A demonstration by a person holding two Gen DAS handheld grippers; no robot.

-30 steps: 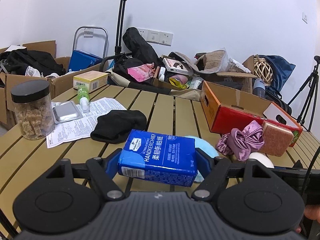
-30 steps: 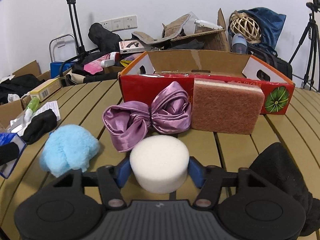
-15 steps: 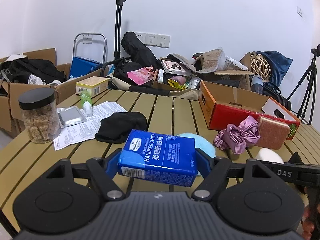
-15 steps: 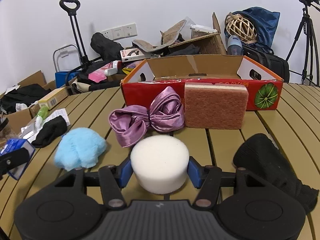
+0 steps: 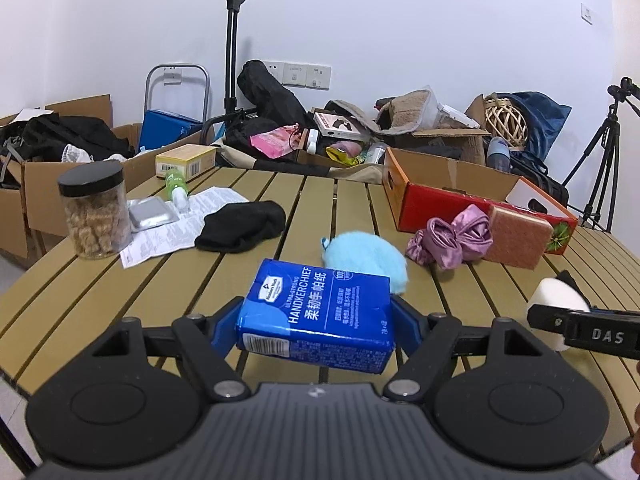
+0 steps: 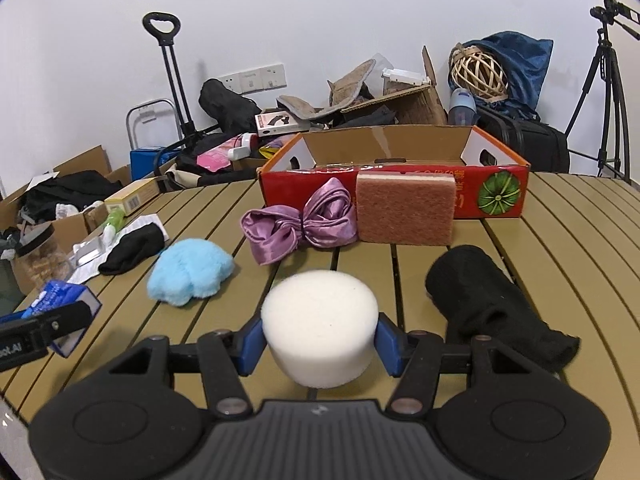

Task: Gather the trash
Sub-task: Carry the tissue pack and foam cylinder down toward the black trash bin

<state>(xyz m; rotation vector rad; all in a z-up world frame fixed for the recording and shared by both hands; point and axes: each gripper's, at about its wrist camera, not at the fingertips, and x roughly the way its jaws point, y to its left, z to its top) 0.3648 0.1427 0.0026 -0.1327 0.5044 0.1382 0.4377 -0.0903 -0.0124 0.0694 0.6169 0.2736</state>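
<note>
While both loads are held above the slatted table (image 6: pixel 560 240), the red cardboard box (image 6: pixel 394 196) is seen straight ahead of the right gripper (image 6: pixel 320 340) — clamped on a white sponge puck (image 6: pixel 320 320) — and off to the right of the left gripper (image 5: pixel 316 320), clamped on a blue tissue pack (image 5: pixel 316 312).

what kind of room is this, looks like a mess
Probably a storage or workroom used for recording, not a lived-in home: a slatted table strewn with odd items, open cardboard boxes of clothes along a bare white wall, a folding hand cart, and a camera tripod in the corner.
</note>
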